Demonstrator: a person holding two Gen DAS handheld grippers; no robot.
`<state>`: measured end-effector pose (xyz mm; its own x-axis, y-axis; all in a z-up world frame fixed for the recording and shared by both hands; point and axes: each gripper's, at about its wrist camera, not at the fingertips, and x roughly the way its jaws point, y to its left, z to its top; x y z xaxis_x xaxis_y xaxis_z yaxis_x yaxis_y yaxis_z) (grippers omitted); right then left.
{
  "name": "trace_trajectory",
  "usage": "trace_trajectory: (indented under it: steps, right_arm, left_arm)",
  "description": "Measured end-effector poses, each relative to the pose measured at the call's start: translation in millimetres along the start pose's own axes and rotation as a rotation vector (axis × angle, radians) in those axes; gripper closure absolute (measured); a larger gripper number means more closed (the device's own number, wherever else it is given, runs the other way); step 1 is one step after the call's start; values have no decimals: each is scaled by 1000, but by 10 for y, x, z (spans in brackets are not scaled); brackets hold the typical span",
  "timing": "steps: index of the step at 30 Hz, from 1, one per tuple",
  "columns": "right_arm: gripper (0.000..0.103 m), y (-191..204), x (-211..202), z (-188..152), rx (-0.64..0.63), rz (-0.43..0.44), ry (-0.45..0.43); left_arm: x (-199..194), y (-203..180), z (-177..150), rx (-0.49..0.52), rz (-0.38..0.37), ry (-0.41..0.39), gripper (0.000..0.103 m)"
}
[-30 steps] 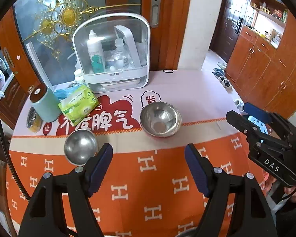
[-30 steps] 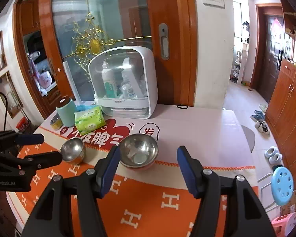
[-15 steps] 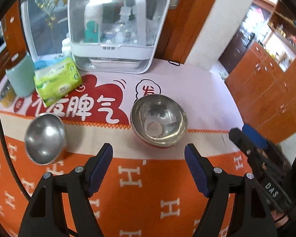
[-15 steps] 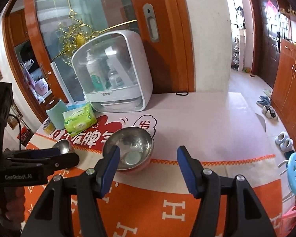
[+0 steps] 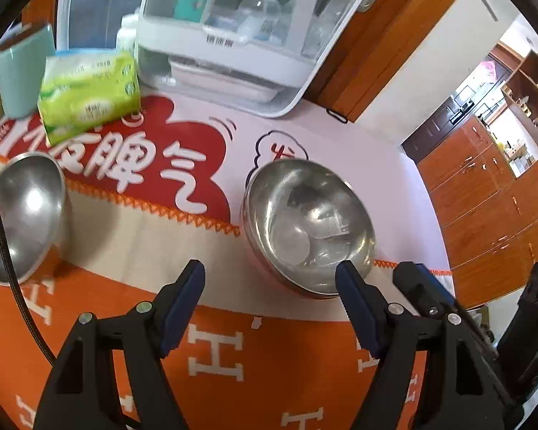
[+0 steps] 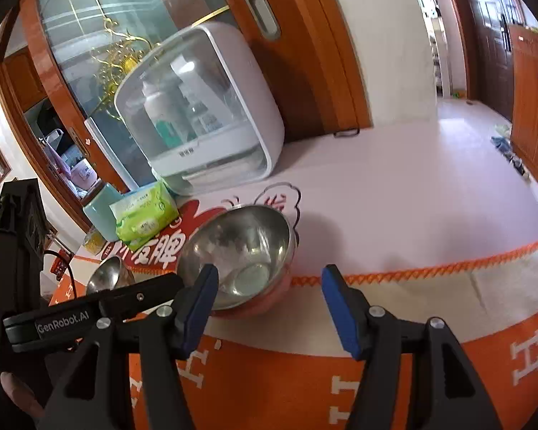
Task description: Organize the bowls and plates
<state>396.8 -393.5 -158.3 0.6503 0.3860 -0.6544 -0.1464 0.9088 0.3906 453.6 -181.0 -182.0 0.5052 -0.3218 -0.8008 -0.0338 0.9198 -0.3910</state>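
Two steel bowls sit on the counter (image 5: 297, 132), which is covered by a pink and orange cloth. The large bowl (image 5: 308, 222) stands upright where the pink part meets the orange stitched border, and the small bowl (image 5: 21, 215) rests well apart from it, toward the left edge. No plates are visible in either view.

The left gripper (image 5: 269, 286) hovers just short of the large bowl with its fingers spread wide and holding nothing; the right-hand finger tip sits just at the bowl's near rim. The right gripper (image 6: 267, 290) is likewise wide open and empty, and its left-hand finger overlaps the near rim of the large bowl (image 6: 238, 251) in that view, though contact cannot be confirmed. In the right wrist view the small bowl (image 6: 105, 277) lies farther left, partly behind the left gripper's body.

Both tools seem aimed at the large bowl, probably because nesting calls for one bowl to be steadied or lifted first. Behind the bowls stand a white storage box (image 5: 240, 25), a green tissue pack (image 5: 88, 93) and a teal cup (image 5: 23, 71), all clear of the approach.
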Motion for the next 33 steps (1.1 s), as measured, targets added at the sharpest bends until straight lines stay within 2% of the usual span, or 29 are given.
trace_trajectory:
  steps: [9, 11, 17, 21, 25, 33]
  right_arm:
    - [44, -74, 179, -115, 34, 32, 39]
    - [50, -92, 196, -133, 42, 36, 44]
    - [64, -109, 230, -178, 64, 42, 67]
    - [70, -95, 230, -215, 60, 47, 82]
    - [78, -81, 232, -277, 61, 49, 104]
    - [84, -96, 232, -320, 71, 35, 140]
  left_arm:
    - [244, 85, -22, -14, -18, 40, 36]
    - [274, 88, -33, -17, -24, 45, 36]
    - [348, 83, -61, -15, -31, 71, 51]
    - [364, 108, -94, -37, -60, 80, 70]
    - [371, 122, -159, -62, -82, 90, 80]
    - [386, 122, -190, -77, -77, 101, 87]
